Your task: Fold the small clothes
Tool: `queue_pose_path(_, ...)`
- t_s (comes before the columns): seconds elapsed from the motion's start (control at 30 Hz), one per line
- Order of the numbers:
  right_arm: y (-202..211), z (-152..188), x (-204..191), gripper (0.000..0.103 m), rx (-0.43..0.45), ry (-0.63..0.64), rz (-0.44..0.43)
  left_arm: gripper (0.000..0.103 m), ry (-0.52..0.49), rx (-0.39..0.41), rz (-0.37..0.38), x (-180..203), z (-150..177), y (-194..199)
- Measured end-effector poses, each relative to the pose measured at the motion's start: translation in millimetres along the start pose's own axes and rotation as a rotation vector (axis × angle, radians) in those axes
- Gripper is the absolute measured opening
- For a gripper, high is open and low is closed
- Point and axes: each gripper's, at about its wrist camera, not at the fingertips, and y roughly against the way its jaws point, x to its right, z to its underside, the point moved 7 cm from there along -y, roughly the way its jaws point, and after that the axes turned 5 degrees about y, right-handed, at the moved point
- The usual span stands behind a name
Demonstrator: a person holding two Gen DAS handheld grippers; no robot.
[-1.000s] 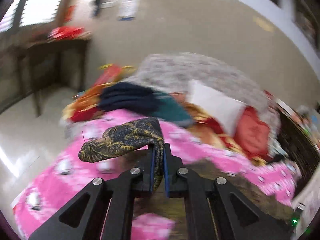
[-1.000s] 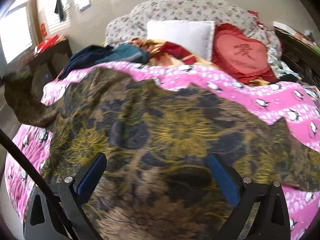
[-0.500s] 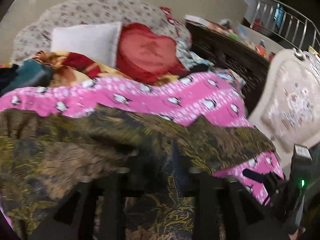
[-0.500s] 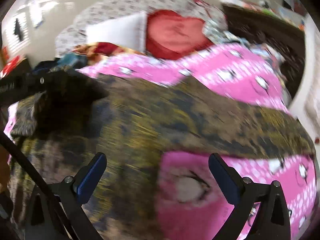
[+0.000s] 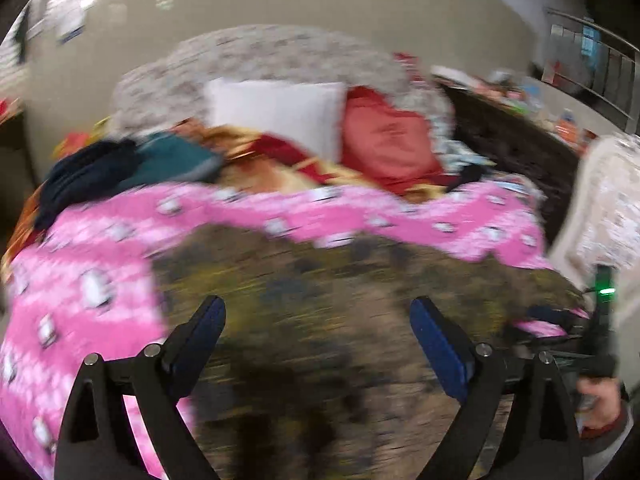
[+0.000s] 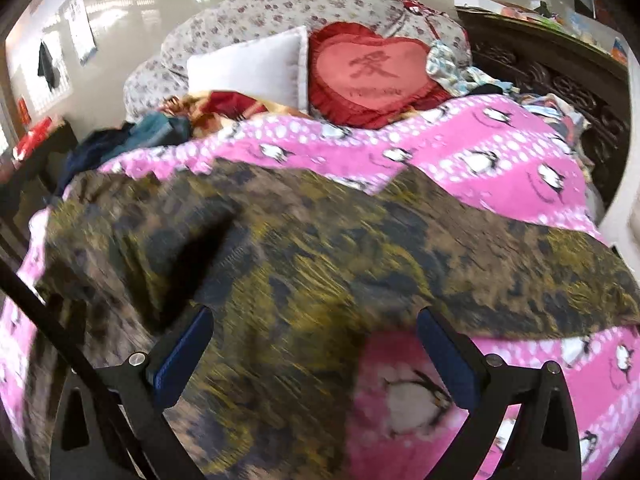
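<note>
Since the earlier frame, left gripper (image 5: pixel 316 344) has released the garment; its jaws are opening, nothing pinched between them. One dark olive-and-brown patterned garment (image 6: pixel 320 248) lies spread on one pink penguin-print blanket (image 6: pixel 500 168). Right gripper (image 6: pixel 316 356) hovers above its near edge, jaws wide, empty. Behind: one white pillow (image 6: pixel 248 68), one red heart cushion (image 6: pixel 372 76) bearing a Chinese character, smaller text unreadable; one heap of dark clothes (image 6: pixel 132 132).
</note>
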Motion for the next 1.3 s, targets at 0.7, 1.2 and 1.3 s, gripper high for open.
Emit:
queue_pose_path(0.7, -2.9, -0.8, 15.7, 0.087, 0.012, -0.003, 0.075, 0.093, 0.201, -0.073, -0.096, -96.9, 33.9, -26.1)
queue_pose_path(1.2, -26.1, -28.9, -3.4, 0.007, 0.089, 0.142, 0.055, 0.093, 0.212, -0.067, -0.151, -109.1, 22.4, -26.2)
queue_pose_path(1.3, -4.2, -48.0, -0.6, 0.007, 0.141, 0.149, 0.046, 0.093, 0.236, -0.063, -0.153, -116.1, 18.9, -26.8)
